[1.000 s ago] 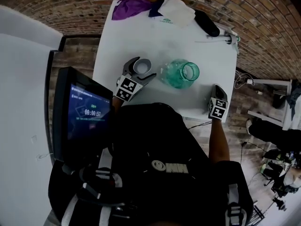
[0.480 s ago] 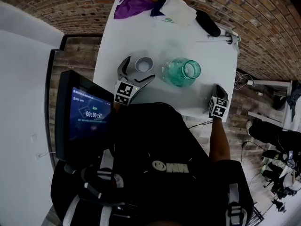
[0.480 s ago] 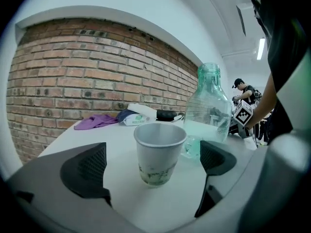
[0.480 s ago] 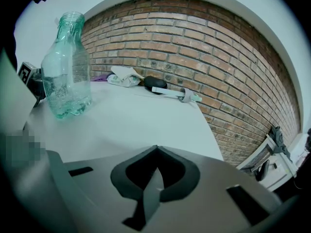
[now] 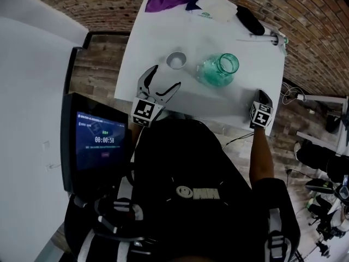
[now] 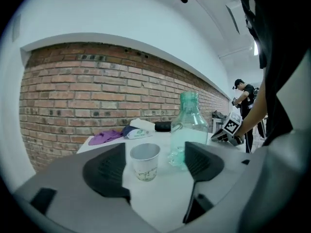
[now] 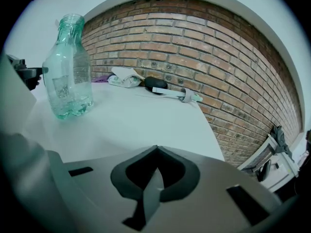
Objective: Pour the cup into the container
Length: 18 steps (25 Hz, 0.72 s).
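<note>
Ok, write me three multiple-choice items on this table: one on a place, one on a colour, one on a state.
1. In the head view, the paper cup stands: A) inside the bottle; B) left of the bottle, apart from it; C) right of the bottle, touching it.
2. The bottle's glass is: A) brown; B) black; C) clear green.
3. The right gripper is: A) shut and empty; B) wide open; C) shut on the cup.
Key: 1 B, a gap shows between them; 2 C, green tint in every view; 3 A, jaws meet with nothing between.
</note>
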Each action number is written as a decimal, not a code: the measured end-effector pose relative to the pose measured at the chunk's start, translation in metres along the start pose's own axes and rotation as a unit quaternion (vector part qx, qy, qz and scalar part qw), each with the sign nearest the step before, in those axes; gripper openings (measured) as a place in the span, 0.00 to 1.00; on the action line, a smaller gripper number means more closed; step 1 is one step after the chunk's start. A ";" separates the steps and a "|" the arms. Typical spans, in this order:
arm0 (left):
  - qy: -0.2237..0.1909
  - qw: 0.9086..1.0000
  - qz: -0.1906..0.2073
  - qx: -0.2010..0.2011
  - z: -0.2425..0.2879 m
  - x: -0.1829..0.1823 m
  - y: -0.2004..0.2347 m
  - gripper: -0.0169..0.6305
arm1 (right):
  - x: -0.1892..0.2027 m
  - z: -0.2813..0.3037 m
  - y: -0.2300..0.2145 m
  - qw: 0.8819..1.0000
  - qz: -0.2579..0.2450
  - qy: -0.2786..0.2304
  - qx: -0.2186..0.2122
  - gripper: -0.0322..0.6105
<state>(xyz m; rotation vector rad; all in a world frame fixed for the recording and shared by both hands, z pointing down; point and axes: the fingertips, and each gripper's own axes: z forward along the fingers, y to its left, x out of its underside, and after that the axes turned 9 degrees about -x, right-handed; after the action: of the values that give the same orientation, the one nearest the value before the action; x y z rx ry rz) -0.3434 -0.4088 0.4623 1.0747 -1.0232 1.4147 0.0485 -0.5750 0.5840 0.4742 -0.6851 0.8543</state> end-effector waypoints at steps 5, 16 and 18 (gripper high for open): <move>-0.003 0.997 -0.048 -0.064 -0.043 -0.022 -0.010 0.03 | 0.002 -0.011 0.019 0.999 -0.041 -0.002 -0.026 0.05; -0.030 0.998 -0.036 -0.048 -0.125 -0.040 -0.090 0.03 | -0.046 -0.159 0.111 0.965 -0.003 -0.227 -0.131 0.05; -0.032 0.998 -0.034 -0.051 -0.139 -0.044 -0.110 0.03 | -0.045 -0.192 0.126 0.955 0.000 -0.253 -0.154 0.05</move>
<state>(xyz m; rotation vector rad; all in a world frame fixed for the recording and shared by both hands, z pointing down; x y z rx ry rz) -0.2434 -0.2740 0.3917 1.0759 -1.0824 1.2678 -0.0069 -0.4046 0.4325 0.4107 -1.2702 0.6085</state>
